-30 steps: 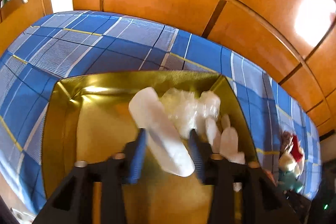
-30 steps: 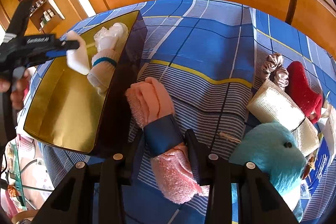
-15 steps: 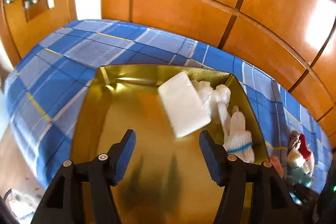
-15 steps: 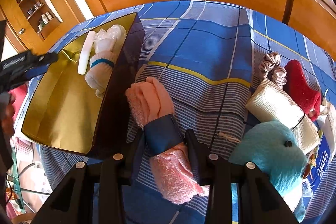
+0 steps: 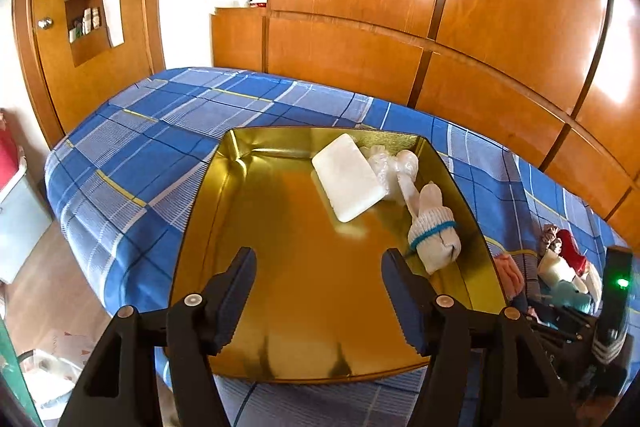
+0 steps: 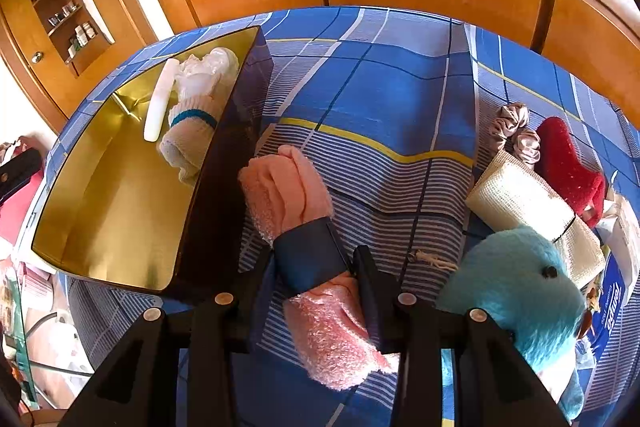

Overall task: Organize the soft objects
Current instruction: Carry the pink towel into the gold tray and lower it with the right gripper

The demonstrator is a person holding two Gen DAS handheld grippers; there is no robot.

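Landmark: gold tray [image 5: 280, 347] on the blue plaid bedspread [image 5: 132, 163].

Left gripper [image 5: 316, 291]: above the tray's near half, jaws opening, nothing between them, only bare gold floor under the gap.

In the tray's far right corner: white foam pad [image 5: 348, 183], lying tilted against crumpled clear plastic wrap [image 5: 384, 163]. Just nearer along the tray's right wall: rolled white sock with a teal band [image 5: 434, 231], touching the wrap.

Right gripper [image 6: 312, 267]: outside the tray, just beside its dark right wall, clamped on the navy band around a rolled pink towel [image 6: 288, 187]; towel resting on the bedspread, far end close to the tray wall.

Well to the right of the tray, in a cluster: turquoise plush toy [image 6: 516, 291], cream woven roll [image 6: 524, 203], red plush piece [image 6: 568, 163], grey satin scrunchies [image 6: 516, 131].
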